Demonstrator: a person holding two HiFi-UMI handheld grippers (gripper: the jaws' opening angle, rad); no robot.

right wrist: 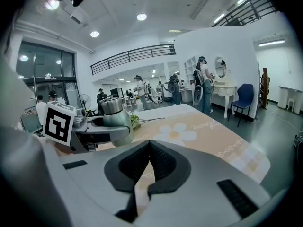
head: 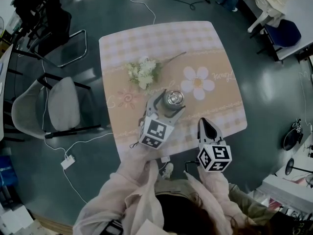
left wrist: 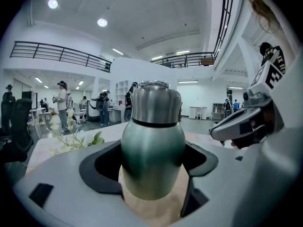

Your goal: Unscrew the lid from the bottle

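Over checked pink tablecloth my left gripper grasps the upright green steel bottle, its silver lid ten o'clock from my clenched, empty right gripper

The left tool is clamped on the body of the bottle, a jaw pressing each side, and points away from the person and slightly down. The right tool hangs just beside it (jaws pressed together, nothing between them), also tilted downward. Both forearms reach forward in pale sleeves.
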